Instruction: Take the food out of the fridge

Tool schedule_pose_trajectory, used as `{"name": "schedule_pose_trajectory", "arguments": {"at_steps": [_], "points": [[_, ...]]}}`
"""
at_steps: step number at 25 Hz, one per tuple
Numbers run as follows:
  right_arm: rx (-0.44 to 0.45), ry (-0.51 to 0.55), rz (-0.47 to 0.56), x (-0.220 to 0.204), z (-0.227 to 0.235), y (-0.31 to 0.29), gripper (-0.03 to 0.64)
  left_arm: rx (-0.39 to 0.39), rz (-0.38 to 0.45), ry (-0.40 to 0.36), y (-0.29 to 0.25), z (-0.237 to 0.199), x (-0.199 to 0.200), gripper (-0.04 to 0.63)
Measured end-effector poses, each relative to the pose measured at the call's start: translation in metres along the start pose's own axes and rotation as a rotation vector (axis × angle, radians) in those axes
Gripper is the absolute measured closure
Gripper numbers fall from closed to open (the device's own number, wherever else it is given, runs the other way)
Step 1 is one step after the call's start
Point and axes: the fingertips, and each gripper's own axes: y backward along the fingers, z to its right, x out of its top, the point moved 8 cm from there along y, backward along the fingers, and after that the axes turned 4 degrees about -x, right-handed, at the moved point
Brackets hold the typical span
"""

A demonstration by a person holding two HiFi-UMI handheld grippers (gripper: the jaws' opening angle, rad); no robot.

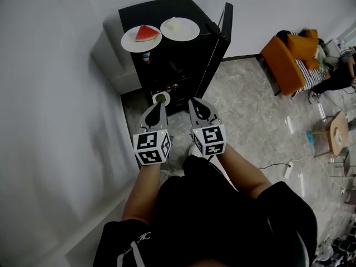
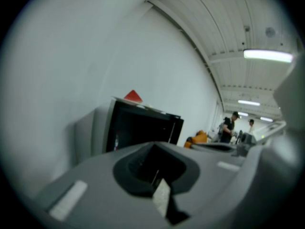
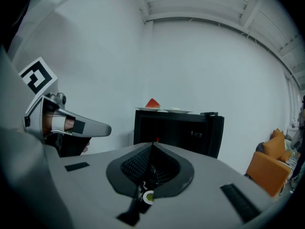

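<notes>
Open fridge (image 1: pixel 167 15) against the wall: the small dish (image 1: pixel 161 98) looks light and brittle; pinch its rim. Your left tongs (image 1: pixel 159 107) and right tongs (image 1: pixel 191 101) are pressed together.

The fridge (image 1: pixel 167 13) is black; the watermelon slice (image 1: pixel 147 33) is red, its plate (image 1: pixel 131 41) white. The left tool (image 1: pixel 160 107) and right tool (image 1: pixel 192 102) are grey with black-and-white square markers.

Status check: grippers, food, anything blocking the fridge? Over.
Left gripper and right gripper both shut, empty, facing open fridge. Small dish of green food low at fridge front, not gripped. Watermelon plate on top. Nothing in the way.
</notes>
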Motion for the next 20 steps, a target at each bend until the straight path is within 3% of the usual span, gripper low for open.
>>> {"name": "schedule_pose_trajectory", "arguments": {"at_steps": [12,20], "points": [[0.153,0.103,-0.112,-0.069,0.031,0.009,0.617,0.176,-0.013,0.037,0.001,0.030,-0.052,0.597],[0.283,0.244,-0.124,-0.179,0.024,-0.035,0.617,0.237,-0.036,0.047,-0.035,0.021,-0.159,0.597]]}}
